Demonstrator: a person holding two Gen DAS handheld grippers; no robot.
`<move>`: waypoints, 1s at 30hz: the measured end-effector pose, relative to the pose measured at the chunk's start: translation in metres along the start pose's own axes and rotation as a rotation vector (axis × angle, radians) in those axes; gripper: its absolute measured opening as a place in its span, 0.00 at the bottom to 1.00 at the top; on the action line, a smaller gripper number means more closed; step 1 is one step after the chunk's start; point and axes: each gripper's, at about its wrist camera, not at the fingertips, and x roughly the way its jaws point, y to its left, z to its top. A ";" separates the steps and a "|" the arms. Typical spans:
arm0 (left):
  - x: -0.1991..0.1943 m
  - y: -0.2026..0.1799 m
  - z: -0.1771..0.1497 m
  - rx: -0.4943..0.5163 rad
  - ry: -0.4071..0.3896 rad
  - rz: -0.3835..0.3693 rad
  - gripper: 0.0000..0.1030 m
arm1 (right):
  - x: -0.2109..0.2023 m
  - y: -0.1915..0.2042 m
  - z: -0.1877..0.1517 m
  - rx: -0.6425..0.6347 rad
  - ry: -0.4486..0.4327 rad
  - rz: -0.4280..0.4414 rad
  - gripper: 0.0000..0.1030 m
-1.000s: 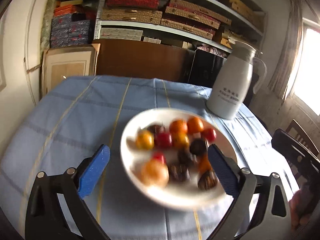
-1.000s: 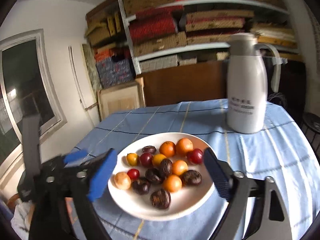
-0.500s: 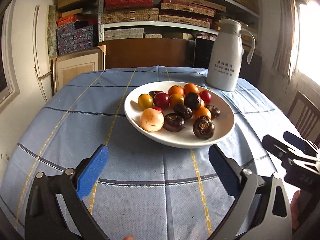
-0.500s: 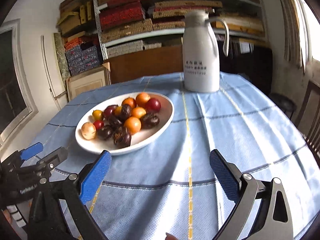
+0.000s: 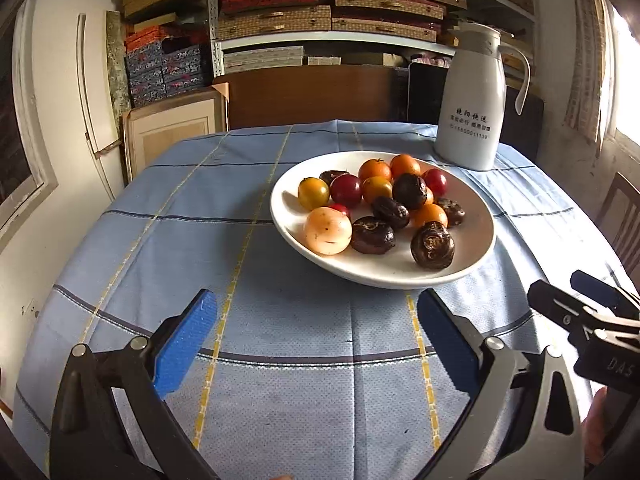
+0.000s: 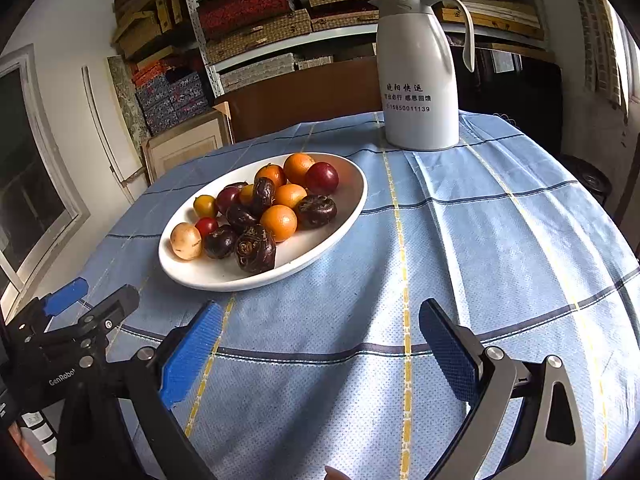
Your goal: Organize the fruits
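- The fruits [image 5: 376, 208] are lying mixed in 1 heap on the white plate [image 5: 472, 256], centre-right of the left view, which fits either a gathered pile or a sort pending.
- The left gripper [image 5: 316, 344] and right gripper [image 6: 320, 344] are hovering released, holding nothing, low in frame.
- The white jug [image 6: 418, 68] is standing behind the plate on the blue tablecloth [image 5: 180, 216].

Table under a blue checked cloth [image 5: 248, 320] bears a white plate [image 5: 476, 248] and a white jug [image 5: 470, 120]
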 end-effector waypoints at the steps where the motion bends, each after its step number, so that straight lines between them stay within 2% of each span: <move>1: -0.001 0.000 0.000 -0.002 -0.004 -0.009 0.95 | -0.001 0.000 0.000 -0.002 -0.002 0.001 0.96; 6: -0.005 0.004 -0.001 -0.025 -0.019 -0.050 0.95 | -0.001 0.001 0.000 -0.004 0.001 0.004 0.96; 13: 0.002 0.013 -0.001 -0.077 0.013 -0.089 0.95 | 0.002 0.003 -0.001 -0.018 0.011 0.004 0.96; 19: 0.002 0.004 -0.002 -0.037 0.012 -0.028 0.95 | 0.002 0.004 -0.002 -0.024 0.013 0.002 0.96; 22: 0.002 0.002 -0.001 -0.027 0.015 -0.034 0.95 | 0.002 0.005 -0.002 -0.024 0.013 0.002 0.96; 25: 0.001 0.000 -0.001 -0.018 0.014 -0.002 0.95 | 0.002 0.005 -0.002 -0.024 0.014 0.001 0.96; 30: 0.000 -0.002 -0.002 -0.005 0.012 0.010 0.95 | 0.003 0.006 -0.002 -0.029 0.017 0.000 0.96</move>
